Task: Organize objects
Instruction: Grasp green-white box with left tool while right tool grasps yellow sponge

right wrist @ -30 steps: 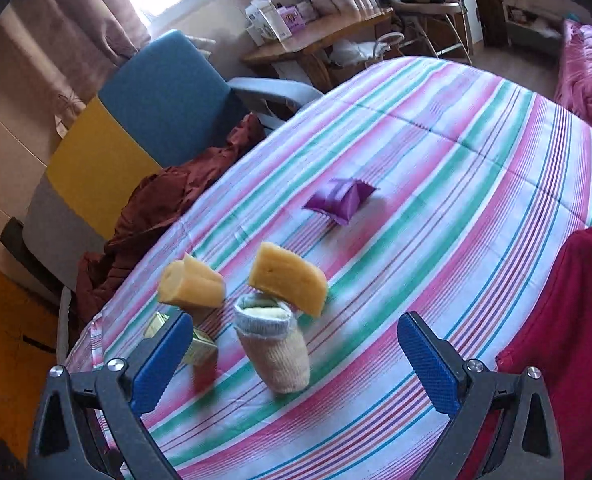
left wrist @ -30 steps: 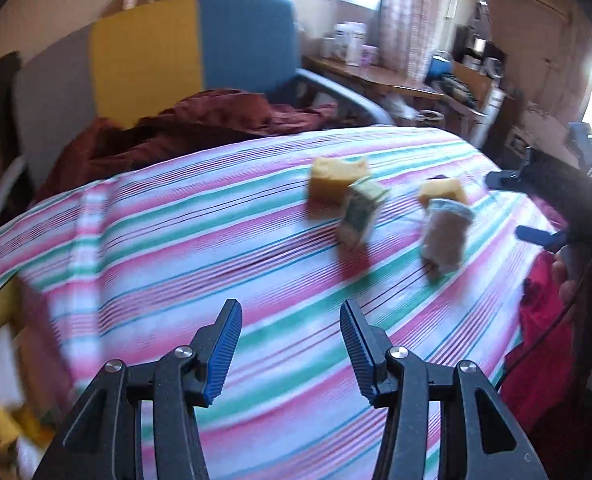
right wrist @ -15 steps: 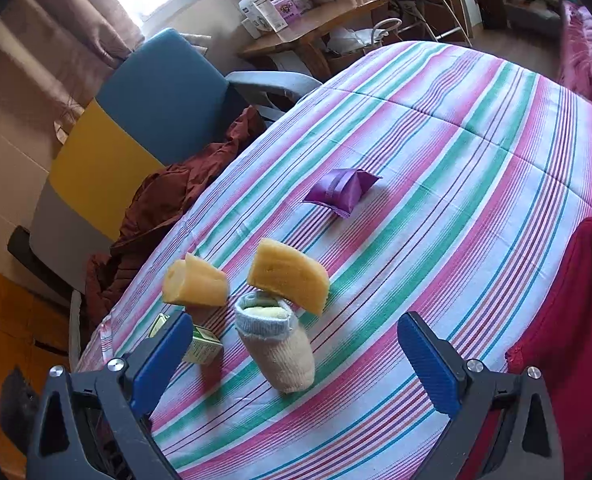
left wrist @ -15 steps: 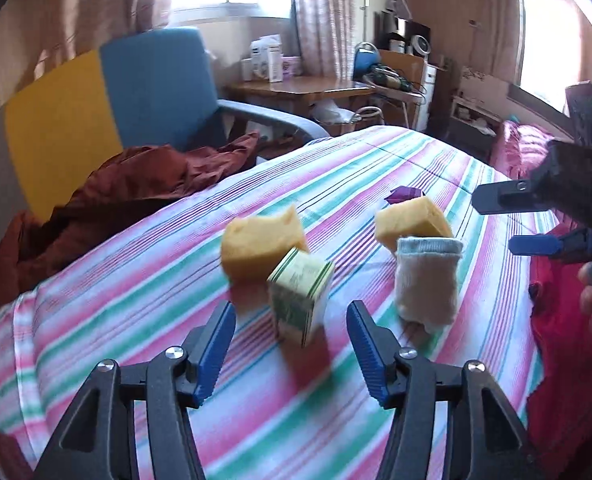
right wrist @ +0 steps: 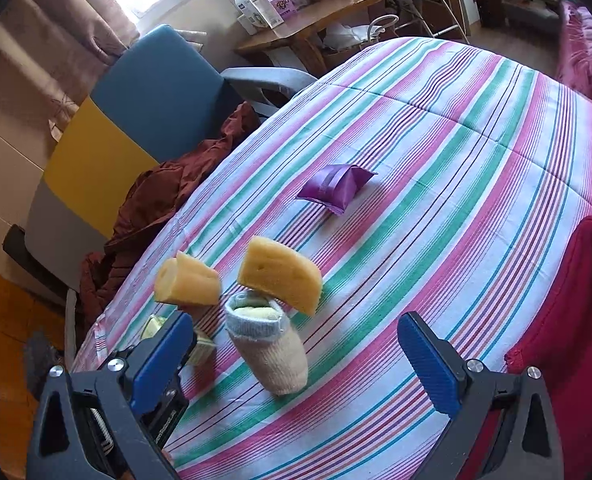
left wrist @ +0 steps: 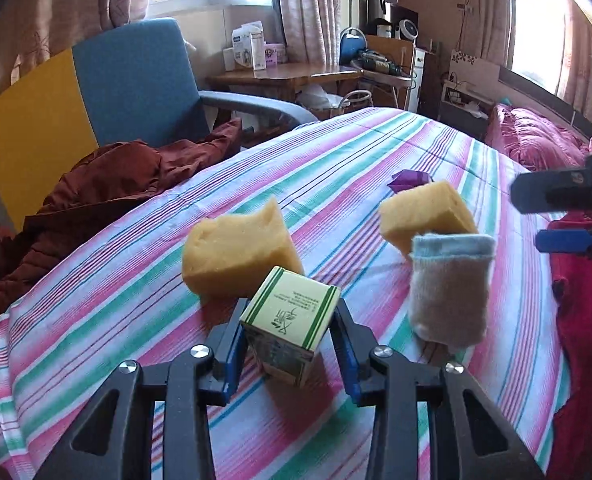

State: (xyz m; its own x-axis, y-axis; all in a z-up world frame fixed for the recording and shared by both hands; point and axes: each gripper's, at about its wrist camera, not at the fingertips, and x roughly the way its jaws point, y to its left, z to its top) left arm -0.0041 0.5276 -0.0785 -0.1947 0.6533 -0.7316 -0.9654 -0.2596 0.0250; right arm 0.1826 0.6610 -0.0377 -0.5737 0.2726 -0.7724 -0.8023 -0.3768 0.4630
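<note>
Your left gripper [left wrist: 289,344] is closing on the small green-and-white cardboard box [left wrist: 289,330] between its blue pads. Just past it sits a yellow sponge block [left wrist: 237,252]. Your right gripper [right wrist: 296,354] is spread wide.

small carton [left wrist: 289,322]: top face has green border stripes, a green stylized logo and one line of tiny print, upside down to the left wrist camera, too small to read; its front face carries dark print, also illegible; white and blue boxes [left wrist: 249,51] on the wooden desk [left wrist: 296,74] show printing and a blue mark, nothing legible; pink box [right wrist: 283,0] beside them has a floral print, wording unreadable; no legible text anywhere else
</note>
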